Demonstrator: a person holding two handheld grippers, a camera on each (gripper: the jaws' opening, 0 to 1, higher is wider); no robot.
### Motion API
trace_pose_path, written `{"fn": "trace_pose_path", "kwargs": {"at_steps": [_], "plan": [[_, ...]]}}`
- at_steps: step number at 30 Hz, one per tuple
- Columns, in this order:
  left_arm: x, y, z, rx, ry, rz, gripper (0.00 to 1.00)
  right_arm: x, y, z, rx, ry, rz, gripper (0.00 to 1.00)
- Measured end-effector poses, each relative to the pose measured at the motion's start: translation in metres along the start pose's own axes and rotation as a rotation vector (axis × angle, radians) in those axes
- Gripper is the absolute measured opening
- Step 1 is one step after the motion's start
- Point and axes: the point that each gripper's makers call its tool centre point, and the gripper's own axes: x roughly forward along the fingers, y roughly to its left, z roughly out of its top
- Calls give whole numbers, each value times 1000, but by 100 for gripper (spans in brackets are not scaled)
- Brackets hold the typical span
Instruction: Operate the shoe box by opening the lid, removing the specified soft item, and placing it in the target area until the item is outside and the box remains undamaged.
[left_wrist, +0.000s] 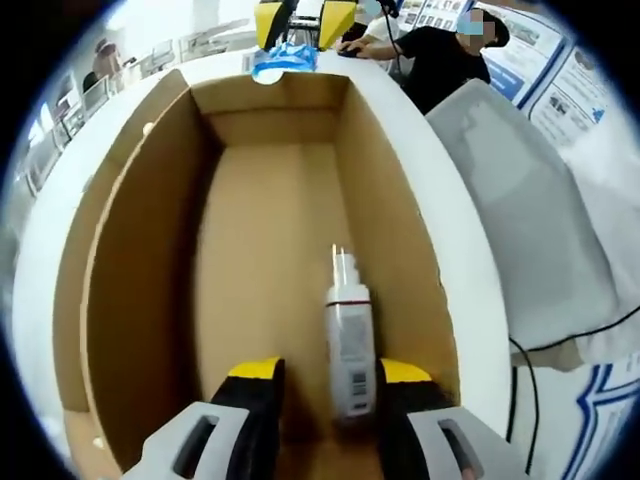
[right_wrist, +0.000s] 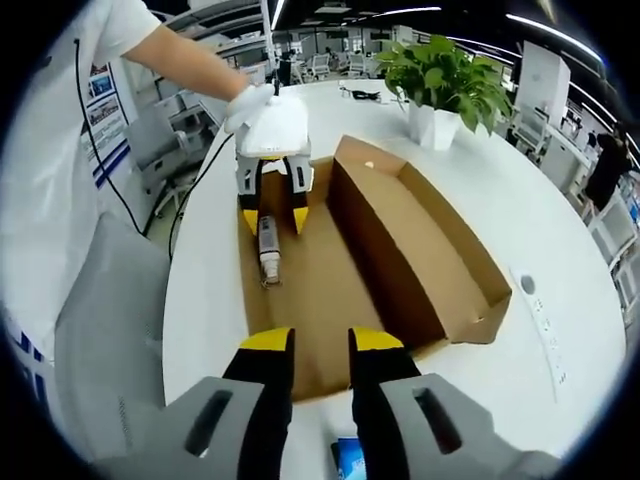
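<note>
Shoe box (left_wrist: 270, 250) open, bottle (left_wrist: 350, 345) inside

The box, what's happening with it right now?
The box lies open on the white table, lid folded aside. The left gripper, held by a gloved hand, reaches inside with jaws open either side of a small white bottle lying on the box floor; whether they touch it is unclear. The right gripper hovers at the box's other end, with a blue packet on the table beneath it.
</note>
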Motion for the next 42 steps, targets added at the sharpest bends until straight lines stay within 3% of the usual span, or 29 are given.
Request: {"fn": "trace_pose_path", "kwargs": {"at_steps": [11, 28, 31, 42], "plan": [[3, 1, -4, 12, 17, 30, 33, 2, 2, 2, -3, -6, 0, 18], [15, -6, -6, 19, 36, 23, 25, 3, -5, 0, 3, -13, 4, 18], [15, -2, -7, 77, 51, 55, 21, 3, -4, -1, 2, -14, 5, 18], [15, 1, -7, 71, 43, 71, 21, 4, -9, -1, 2, -19, 5, 18]]}}
